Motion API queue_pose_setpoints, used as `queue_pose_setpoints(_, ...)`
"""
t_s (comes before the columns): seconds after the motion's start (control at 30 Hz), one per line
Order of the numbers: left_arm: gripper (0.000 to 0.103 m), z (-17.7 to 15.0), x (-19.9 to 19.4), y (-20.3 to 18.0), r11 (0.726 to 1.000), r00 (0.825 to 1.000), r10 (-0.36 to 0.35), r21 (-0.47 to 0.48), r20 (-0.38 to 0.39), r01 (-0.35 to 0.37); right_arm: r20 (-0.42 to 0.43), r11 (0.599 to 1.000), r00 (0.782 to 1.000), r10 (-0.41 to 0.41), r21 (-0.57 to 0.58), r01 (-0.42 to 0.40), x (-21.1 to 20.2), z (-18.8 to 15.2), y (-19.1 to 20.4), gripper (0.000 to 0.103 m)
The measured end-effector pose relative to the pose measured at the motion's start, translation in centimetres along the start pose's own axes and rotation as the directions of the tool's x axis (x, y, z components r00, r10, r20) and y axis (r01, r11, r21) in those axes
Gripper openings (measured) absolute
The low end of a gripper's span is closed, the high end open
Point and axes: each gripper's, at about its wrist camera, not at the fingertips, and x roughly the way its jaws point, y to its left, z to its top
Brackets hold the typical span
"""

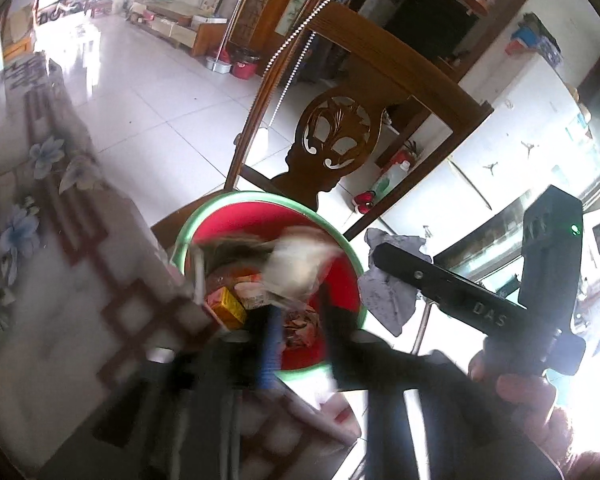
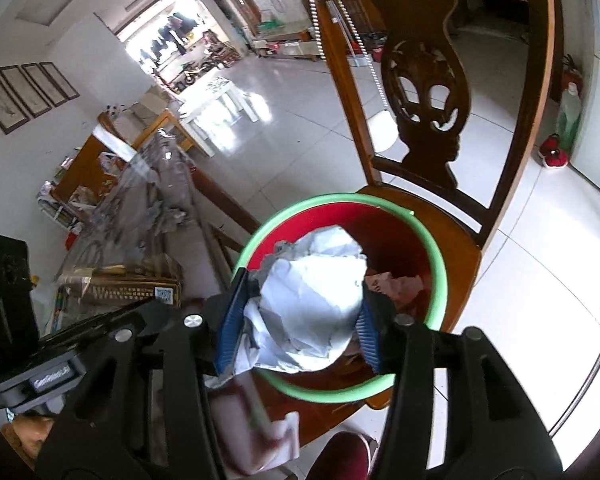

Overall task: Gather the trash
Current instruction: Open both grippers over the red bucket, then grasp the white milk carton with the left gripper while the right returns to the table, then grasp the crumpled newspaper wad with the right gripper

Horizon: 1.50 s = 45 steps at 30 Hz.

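A red bin with a green rim (image 1: 204, 216) (image 2: 440, 272) stands on a wooden chair seat. It holds wrappers and a yellow box (image 1: 228, 306). My right gripper (image 2: 298, 320) is shut on a crumpled white paper ball (image 2: 312, 300) and holds it over the bin. In the left wrist view that gripper shows at the right with the grey-white paper (image 1: 388, 292) beside the bin. My left gripper (image 1: 298, 320) hangs over the bin, its fingers apart; a blurred pale scrap (image 1: 300, 264) is just beyond its tips, above the bin's contents.
The carved wooden chair back (image 1: 336, 136) (image 2: 424, 92) rises behind the bin. A table with a flowered cloth (image 1: 40, 208) is at the left, its edge touching the bin. A cluttered glass-topped table (image 2: 140, 208) lies left in the right wrist view. White tile floor beyond.
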Motion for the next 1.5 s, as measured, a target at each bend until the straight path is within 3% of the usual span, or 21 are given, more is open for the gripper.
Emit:
queue_pose_setpoints(0.07, 0.070, -0.1, -0.8, -0.2, 1.000, 0.997, 0.001, 0.017, 0.072, -0.002, -0.005, 1.000, 1.000, 0.010, 0.024, -0.010, 0.4, 0.2, -0.4, 0.063)
queue_pose_setpoints(0.13, 0.071, -0.2, -1.2, 0.0, 1.000, 0.996, -0.013, 0.023, 0.089, 0.011, -0.004, 1.000, 1.000, 0.000, 0.031, 0.000, 0.8, 0.3, -0.4, 0.074)
queue_pose_setpoints(0.33, 0.072, -1.2, -3.6, 2.5, 0.999, 0.996, 0.029, -0.017, 0.083, -0.027, -0.010, 1.000, 1.000, 0.025, 0.018, -0.025, 0.3, 0.6, 2.1, 0.075)
queue_pose_setpoints(0.47, 0.072, -2.1, -8.2, 5.9, 0.986, 0.981, 0.165, 0.000, 0.103, -0.166, -0.003, 0.992, 0.993, 0.116, -0.047, -0.117, -1.4, 1.0, 6.4, 0.075)
queue_pose_setpoints(0.53, 0.072, -2.7, -11.1, 8.8, 0.960, 0.956, 0.277, 0.012, 0.092, -0.279, -0.019, 0.973, 0.975, 0.223, -0.057, -0.224, -2.1, 1.0, 9.5, 0.078)
queue_pose_setpoints(0.6, 0.073, -3.2, -14.4, 12.5, 0.921, 0.918, 0.389, -0.024, 0.077, -0.388, -0.041, 0.945, 0.947, 0.320, -0.063, -0.322, -2.4, 0.5, 12.4, 0.082)
queue_pose_setpoints(0.7, 0.078, -3.9, -18.4, 17.8, 0.867, 0.869, 0.493, -0.103, 0.048, -0.487, -0.125, 0.893, 0.899, 0.420, -0.121, -0.434, -1.4, -1.7, 18.4, 0.085)
queue_pose_setpoints(0.77, 0.078, -5.1, -21.4, 22.4, 0.811, 0.822, 0.568, -0.188, 0.026, -0.554, -0.168, 0.872, 0.886, 0.432, -0.170, -0.458, -0.6, -3.2, 21.1, 0.085)
queue_pose_setpoints(0.8, 0.077, -5.9, -23.0, 25.0, 0.766, 0.788, 0.616, -0.243, 0.009, -0.596, -0.190, 0.861, 0.882, 0.431, -0.207, -0.465, -0.1, -4.4, 22.3, 0.085)
queue_pose_setpoints(0.87, 0.076, -7.1, -24.9, 28.4, 0.699, 0.738, 0.675, -0.306, -0.015, -0.646, -0.262, 0.857, 0.897, 0.357, -0.291, -0.426, 1.2, -6.4, 24.6, 0.085)
queue_pose_setpoints(0.9, 0.076, -8.0, -26.0, 30.6, 0.663, 0.715, 0.698, -0.347, -0.033, -0.663, -0.274, 0.852, 0.896, 0.350, -0.305, -0.426, 1.4, -6.6, 25.3, 0.085)
queue_pose_setpoints(0.93, 0.076, -8.5, -26.6, 32.1, 0.647, 0.710, 0.703, -0.373, -0.047, -0.665, -0.260, 0.846, 0.899, 0.352, -0.323, -0.425, 1.3, -6.7, 25.7, 0.085)
queue_pose_setpoints(1.03, 0.076, -10.5, -27.1, 36.3, 0.610, 0.714, 0.693, -0.443, -0.105, -0.657, -0.241, 0.864, 0.922, 0.301, -0.340, -0.371, 1.9, -6.9, 25.8, 0.085)
queue_pose_setpoints(1.17, 0.077, -11.2, -25.6, 39.4, 0.625, 0.755, 0.640, -0.477, -0.140, -0.618, -0.253, 0.878, 0.923, 0.289, -0.313, -0.361, 2.9, -6.8, 25.5, 0.085)
queue_pose_setpoints(1.33, 0.074, -10.6, -23.4, 40.9, 0.619, 0.746, 0.639, -0.450, -0.188, -0.644, -0.270, 0.877, 0.927, 0.261, -0.335, -0.344, 3.7, -7.2, 25.9, 0.085)
queue_pose_setpoints(1.4, 0.057, -10.7, -23.4, 40.9, 0.623, 0.750, 0.637, -0.454, -0.179, -0.637, -0.272, 0.874, 0.929, 0.249, -0.350, -0.337, 4.0, -7.4, 26.3, 0.085)
queue_pose_setpoints(1.5, 0.053, -10.9, -24.4, 40.4, 0.610, 0.753, 0.636, -0.487, -0.168, -0.625, -0.280, 0.874, 0.930, 0.237, -0.356, -0.330, 4.2, -7.5, 26.4, 0.085)
